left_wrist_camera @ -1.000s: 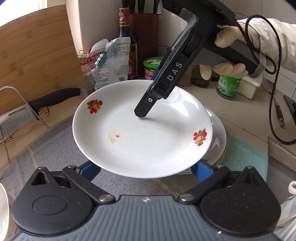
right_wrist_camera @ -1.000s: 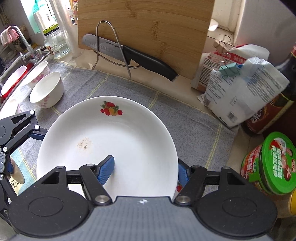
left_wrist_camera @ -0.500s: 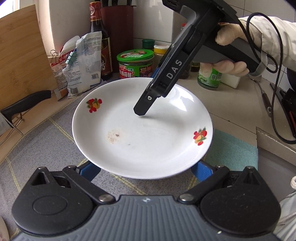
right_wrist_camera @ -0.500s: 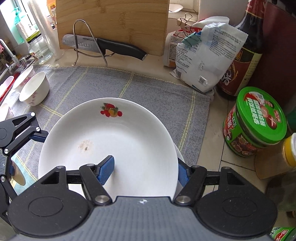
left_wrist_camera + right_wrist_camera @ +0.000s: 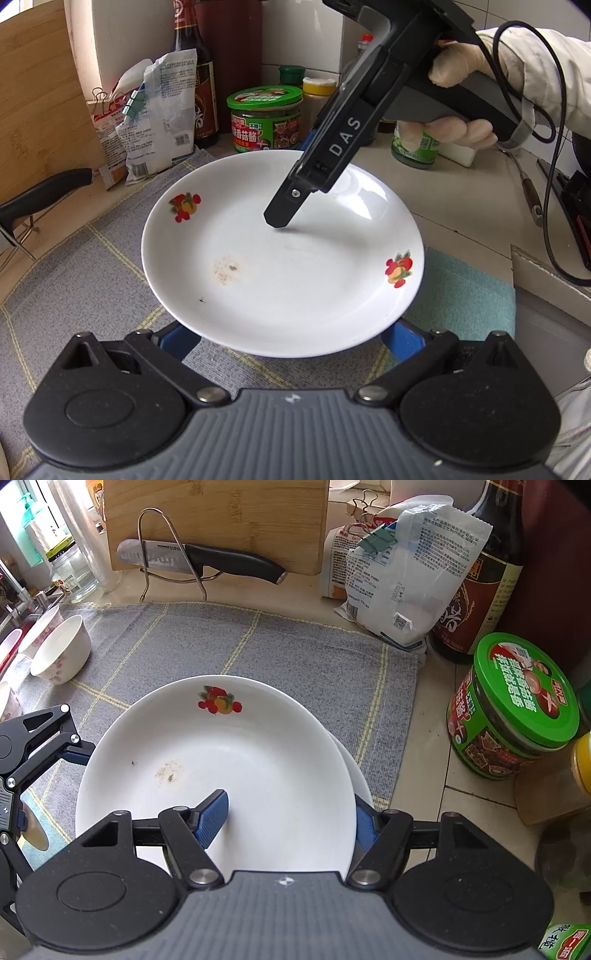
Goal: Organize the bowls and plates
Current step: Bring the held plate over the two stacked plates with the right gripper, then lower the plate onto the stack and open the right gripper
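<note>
Right gripper (image 5: 290,818) first: it has the white plate (image 5: 295,266) by the rim, one blue pad (image 5: 212,818) pressed on the inside of the dish and the other tucked outside under the edge, a gloved hand (image 5: 454,129) on its handle. The left gripper (image 5: 290,341) stands with its fingers spread wide at the opposite rim, both pads half hidden beneath the plate; from where I stand I cannot tell whether they press on it.

The plate, with its fruit decals and a brownish smudge, sits over the grey checked mat (image 5: 295,657), at the mat's end nearest the tiled counter. A second white rim (image 5: 356,775) peeps out just under it on that same side.

At the mat's far opposite end stand two small bowls (image 5: 61,650). Behind the mat a knife (image 5: 207,559) lies across a wire rack against a wooden board (image 5: 221,517). Off the mat's back corner are clipped bags (image 5: 406,576), a dark bottle (image 5: 484,587) and a green-lidded jar (image 5: 517,705).
</note>
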A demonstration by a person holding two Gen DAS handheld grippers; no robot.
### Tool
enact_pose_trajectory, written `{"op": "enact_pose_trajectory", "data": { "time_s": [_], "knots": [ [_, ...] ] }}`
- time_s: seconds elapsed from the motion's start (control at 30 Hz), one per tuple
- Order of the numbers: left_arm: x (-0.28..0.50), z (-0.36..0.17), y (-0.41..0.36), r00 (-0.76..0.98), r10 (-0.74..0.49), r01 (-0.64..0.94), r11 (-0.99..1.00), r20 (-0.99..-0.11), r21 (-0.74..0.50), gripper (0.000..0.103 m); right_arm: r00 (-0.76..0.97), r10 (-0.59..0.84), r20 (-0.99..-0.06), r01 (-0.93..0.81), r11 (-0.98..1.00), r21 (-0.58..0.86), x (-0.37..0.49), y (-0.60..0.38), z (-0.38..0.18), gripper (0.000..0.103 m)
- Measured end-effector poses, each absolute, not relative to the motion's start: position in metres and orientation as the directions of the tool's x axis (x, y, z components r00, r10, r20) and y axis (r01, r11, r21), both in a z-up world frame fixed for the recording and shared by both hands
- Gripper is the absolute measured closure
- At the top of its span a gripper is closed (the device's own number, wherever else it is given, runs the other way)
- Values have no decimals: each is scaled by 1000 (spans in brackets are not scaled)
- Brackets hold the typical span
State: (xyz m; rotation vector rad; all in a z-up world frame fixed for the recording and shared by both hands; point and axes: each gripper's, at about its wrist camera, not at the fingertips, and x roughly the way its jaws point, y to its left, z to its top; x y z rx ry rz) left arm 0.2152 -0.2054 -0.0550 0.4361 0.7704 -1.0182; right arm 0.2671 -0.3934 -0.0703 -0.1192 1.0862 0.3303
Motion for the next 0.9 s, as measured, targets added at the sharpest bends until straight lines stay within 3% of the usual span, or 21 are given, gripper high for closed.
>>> {"op": "enact_pose_trajectory", "data": {
  "time_s": [0.67, 0.9],
  "knots": [
    [216, -56, -208, 293, -579, 887, 461, -761, -9, 1, 415, 145, -898, -328, 945, 0, 262, -387, -69, 25],
    [216, -56, -207, 296, -578, 885, 465, -761, -9, 1, 407, 145, -902, -329, 944, 3, 261, -387, -68, 20]
  ]
}}
